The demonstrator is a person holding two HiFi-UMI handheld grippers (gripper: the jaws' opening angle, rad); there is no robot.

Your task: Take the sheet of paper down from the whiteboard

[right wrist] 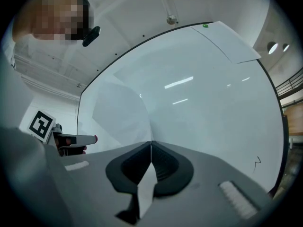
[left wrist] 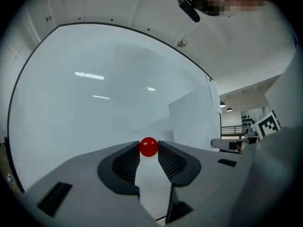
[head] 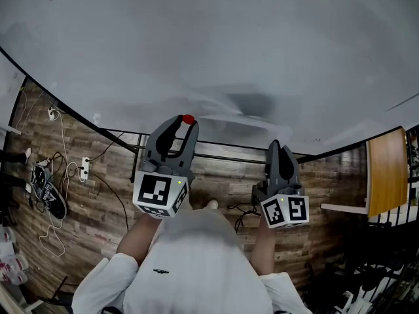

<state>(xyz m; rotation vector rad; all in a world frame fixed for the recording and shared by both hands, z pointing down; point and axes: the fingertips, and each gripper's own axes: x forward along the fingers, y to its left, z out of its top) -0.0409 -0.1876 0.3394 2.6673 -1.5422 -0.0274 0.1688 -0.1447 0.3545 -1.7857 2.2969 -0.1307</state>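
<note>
White paper is the thing in the grip: one sheet of paper (right wrist: 120, 119) has its edge pinched between the closed jaws of the right gripper (right wrist: 151, 144). From the pads it runs up and to the left of those jaws, bowed away from the whiteboard (right wrist: 208, 108) behind it. Whether its far edge touches the board I cannot tell. In the left gripper view the same sheet (left wrist: 191, 119) stands to the right of the left jaws, with the right gripper (left wrist: 215, 143) at its lower edge.

The left gripper (head: 186, 123) has its jaws closed on one small red ball (left wrist: 148, 146), clamped right at the fingertips and close to the board's surface. Nothing else sits between those pads.

Both grippers point at the board, side by side and apart, the left one just beyond the sheet's left side.

Above and to the right of the right jaws, a second sheet (right wrist: 232, 44) lies at the board's top edge, with one small green dot (right wrist: 205, 26) at its corner.

Below the board, the head view shows a wooden floor (head: 85, 149) with two dark shoes (head: 46, 191) well to the left of the left gripper.
</note>
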